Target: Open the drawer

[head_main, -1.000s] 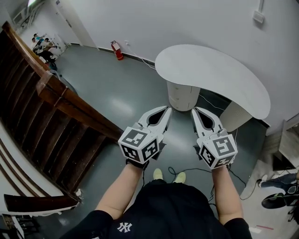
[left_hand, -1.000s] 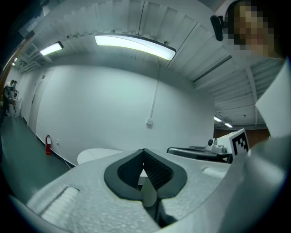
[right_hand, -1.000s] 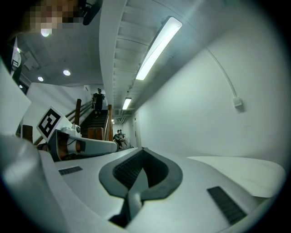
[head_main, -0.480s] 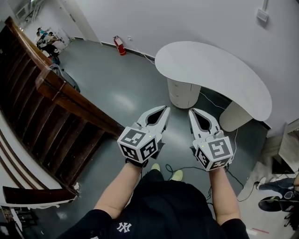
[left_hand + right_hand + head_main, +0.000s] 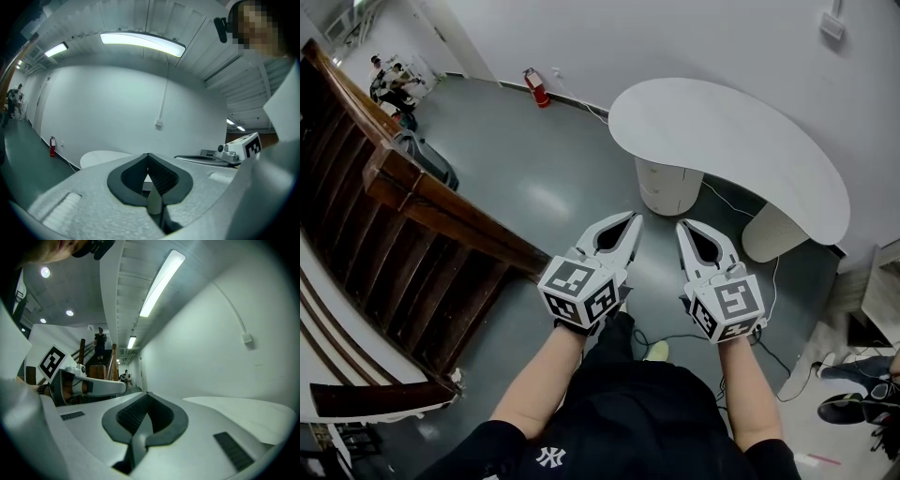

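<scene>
A white rounded drawer cabinet point(image 5: 667, 188) stands under the curved white table point(image 5: 731, 141), its fronts closed as far as I can tell. My left gripper point(image 5: 634, 218) and right gripper point(image 5: 682, 226) are held side by side in the air, short of the cabinet and pointing at it. Both are shut with nothing between the jaws. In the left gripper view the closed tips point(image 5: 148, 155) aim at the table point(image 5: 102, 157); the cabinet is hidden there. The right gripper view shows its closed tips point(image 5: 146, 393) and the tabletop point(image 5: 239, 408).
A dark wooden stair railing point(image 5: 431, 202) runs along the left. A second white pedestal point(image 5: 773, 232) supports the table's right end. Cables point(image 5: 675, 337) lie on the grey floor by my feet. A red fire extinguisher point(image 5: 535, 87) stands at the far wall, and people point(image 5: 386, 82) are far left.
The table and cabinet have drawn slightly nearer as I step forward. Both grippers stay shut and keep their side-by-side pose.
</scene>
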The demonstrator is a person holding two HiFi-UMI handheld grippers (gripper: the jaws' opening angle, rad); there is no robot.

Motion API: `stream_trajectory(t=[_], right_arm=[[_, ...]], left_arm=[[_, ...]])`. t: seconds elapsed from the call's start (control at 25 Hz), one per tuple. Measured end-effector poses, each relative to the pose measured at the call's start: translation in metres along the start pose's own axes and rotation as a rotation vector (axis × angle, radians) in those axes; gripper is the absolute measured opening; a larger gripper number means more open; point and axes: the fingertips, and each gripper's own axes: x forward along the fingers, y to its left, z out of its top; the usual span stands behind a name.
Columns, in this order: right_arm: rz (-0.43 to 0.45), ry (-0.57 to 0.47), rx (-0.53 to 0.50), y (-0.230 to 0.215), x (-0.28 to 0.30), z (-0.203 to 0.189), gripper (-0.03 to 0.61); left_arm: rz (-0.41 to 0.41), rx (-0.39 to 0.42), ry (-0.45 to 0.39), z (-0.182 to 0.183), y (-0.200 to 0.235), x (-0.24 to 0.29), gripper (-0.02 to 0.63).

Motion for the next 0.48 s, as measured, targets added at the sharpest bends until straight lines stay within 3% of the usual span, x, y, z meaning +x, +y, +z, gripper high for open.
stream_trajectory(t=[0.48], right_arm=[[-0.047,0.010,0.029,-0.026,0.104,-0.018,0.014]], left_arm=[[-0.027,-0.004,0.025,-0.010,0.098,0.062,0.009]])
